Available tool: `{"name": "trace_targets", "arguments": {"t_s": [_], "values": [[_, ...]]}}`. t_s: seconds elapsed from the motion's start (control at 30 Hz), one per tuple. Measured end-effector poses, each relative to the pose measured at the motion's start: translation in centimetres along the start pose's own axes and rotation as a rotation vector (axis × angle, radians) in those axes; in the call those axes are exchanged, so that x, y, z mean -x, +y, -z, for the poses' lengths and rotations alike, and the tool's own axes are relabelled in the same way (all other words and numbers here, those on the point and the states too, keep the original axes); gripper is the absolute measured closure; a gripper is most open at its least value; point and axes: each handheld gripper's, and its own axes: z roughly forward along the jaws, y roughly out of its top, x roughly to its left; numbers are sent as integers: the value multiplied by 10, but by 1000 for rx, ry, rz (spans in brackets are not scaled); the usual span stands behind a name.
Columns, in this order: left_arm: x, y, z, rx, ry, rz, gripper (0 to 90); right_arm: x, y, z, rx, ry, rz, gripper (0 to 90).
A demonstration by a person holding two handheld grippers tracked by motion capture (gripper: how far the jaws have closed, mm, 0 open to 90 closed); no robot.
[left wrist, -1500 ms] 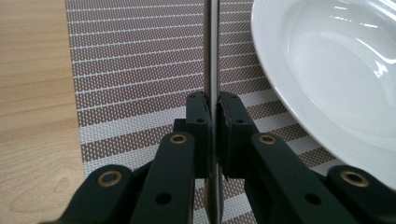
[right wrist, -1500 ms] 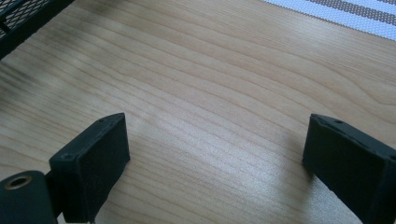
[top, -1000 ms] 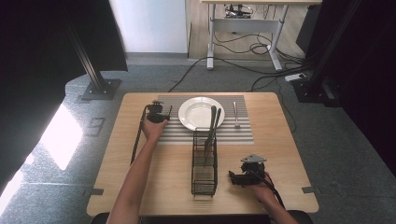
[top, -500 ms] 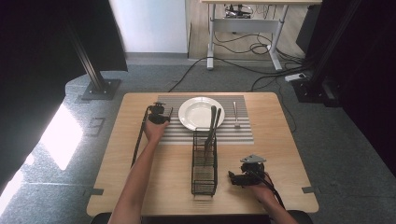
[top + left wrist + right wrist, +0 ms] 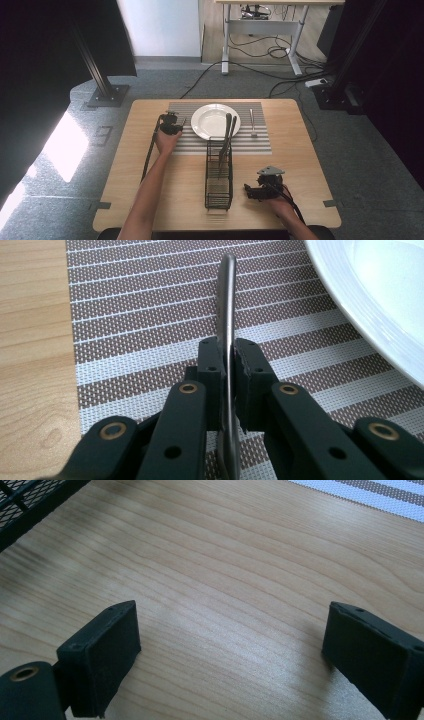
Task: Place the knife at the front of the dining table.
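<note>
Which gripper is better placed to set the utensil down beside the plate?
Left. The left gripper is already shut on the metal utensil over the striped placemat, beside the plate. The right gripper stands open over bare table.

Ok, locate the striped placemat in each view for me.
High view: striped placemat at the wooden tabletop's far middle, under the white plate.
Left gripper view: placemat beneath the held cutlery handle, plate at right.
Right gripper view: placemat in the top right corner.
Shared landmark: the wooden tabletop.

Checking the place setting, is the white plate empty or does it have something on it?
Empty: the white plate shows a bare surface in the high view.
</note>
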Motion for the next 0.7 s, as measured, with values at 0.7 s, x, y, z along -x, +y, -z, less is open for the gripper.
{"name": "trace_targets", "arguments": {"t_s": [0.7], "values": [[-8, 1, 12, -21, 26, -35, 709, -1, 0, 0, 1, 5, 6, 83]]}}
